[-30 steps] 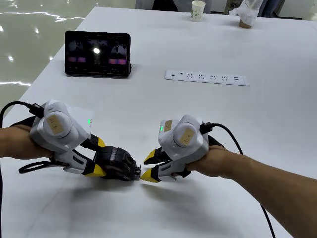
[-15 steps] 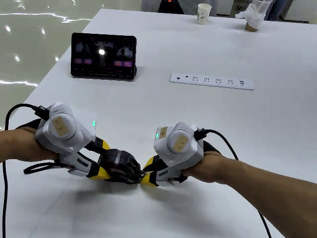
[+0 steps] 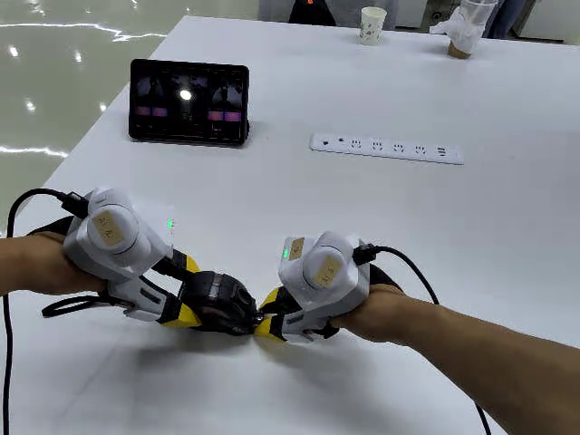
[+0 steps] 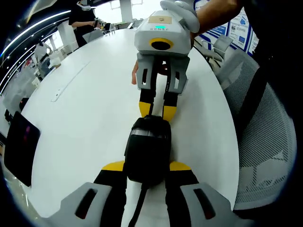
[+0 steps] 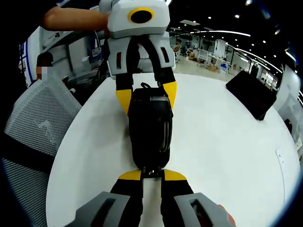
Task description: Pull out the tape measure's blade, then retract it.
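On table [image 3: 299, 208], tape measure [image 3: 216, 301] between left tongs [image 3: 188, 290] and right tongs [image 3: 266, 314]; tablet [image 3: 188, 101], power strip [image 3: 387, 148] behind.

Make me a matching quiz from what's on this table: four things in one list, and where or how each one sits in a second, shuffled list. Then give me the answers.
Things:
1. tape measure
2. tablet
3. power strip
4. paper cup

Places or states:
A. white, lying flat near the middle of the table
B. standing at the table's far edge
C. clamped between the jaws of the left gripper
D. propped up with its screen lit, on the left side of the table

Pairs: 1-C, 2-D, 3-A, 4-B
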The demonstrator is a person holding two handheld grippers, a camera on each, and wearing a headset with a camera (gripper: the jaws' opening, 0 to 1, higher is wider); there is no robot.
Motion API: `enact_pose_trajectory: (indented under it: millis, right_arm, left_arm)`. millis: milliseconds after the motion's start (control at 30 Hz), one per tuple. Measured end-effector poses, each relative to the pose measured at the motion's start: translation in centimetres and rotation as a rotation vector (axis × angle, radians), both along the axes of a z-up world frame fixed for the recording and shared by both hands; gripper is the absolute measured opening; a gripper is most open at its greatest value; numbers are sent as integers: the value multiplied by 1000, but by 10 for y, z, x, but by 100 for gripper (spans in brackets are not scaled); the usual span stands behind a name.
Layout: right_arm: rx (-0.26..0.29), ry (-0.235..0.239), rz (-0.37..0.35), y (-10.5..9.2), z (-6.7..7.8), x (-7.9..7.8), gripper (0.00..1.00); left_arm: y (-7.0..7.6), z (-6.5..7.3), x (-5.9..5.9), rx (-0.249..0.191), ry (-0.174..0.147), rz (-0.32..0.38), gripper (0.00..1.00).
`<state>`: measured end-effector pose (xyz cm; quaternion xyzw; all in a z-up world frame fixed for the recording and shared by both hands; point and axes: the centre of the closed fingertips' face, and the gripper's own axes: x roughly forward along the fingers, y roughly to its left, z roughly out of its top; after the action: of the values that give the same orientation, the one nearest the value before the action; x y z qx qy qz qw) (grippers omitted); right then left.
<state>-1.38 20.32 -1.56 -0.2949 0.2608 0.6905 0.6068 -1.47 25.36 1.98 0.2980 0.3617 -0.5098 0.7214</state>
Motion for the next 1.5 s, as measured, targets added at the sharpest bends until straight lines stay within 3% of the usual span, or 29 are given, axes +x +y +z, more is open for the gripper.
enact_pose_trajectory:
  millis: [667,1500]
  right_arm:
    - [7,8,4,-6,0,0,9]
    - [-14,11,29,-41,2,8,9]
  left_arm:
    - [0,0,-1,8,4,5,25]
    - [0,0,0,11,12,21,25]
